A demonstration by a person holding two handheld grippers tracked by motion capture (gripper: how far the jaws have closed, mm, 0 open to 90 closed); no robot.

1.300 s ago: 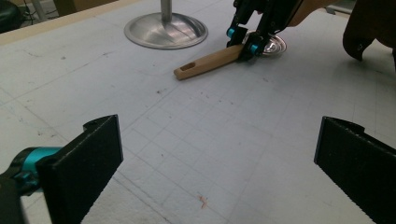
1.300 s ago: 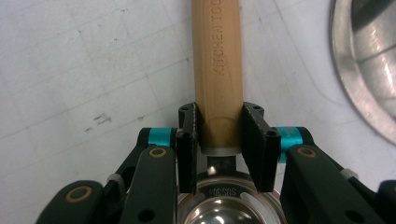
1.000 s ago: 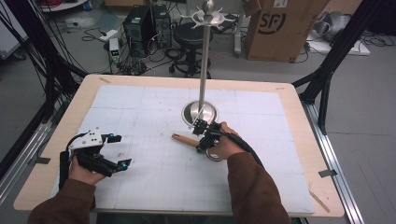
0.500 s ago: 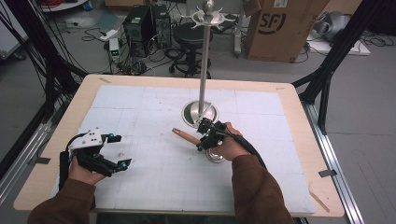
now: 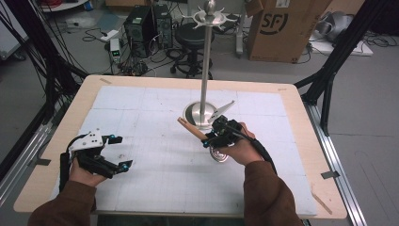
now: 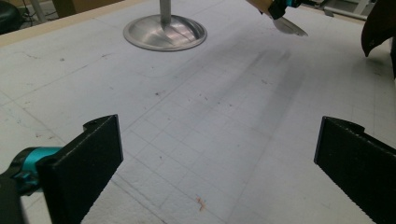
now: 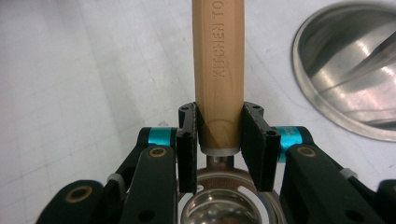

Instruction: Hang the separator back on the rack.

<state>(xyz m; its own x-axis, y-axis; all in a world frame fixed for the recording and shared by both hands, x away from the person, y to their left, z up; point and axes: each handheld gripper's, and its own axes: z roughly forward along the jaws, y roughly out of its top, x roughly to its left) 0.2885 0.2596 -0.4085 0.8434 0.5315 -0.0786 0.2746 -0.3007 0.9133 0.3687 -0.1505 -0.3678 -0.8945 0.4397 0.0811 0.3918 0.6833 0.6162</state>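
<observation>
My ladle has its wooden handle pointing up-left, bowl low by my right gripper, whose jaws clamp the handle's base. It sits just beside the stand's base. My left gripper hangs open, well apart, over bare bench.

The right gripper's jaws clamp a wooden handle beside the steel stand base.
</observation>
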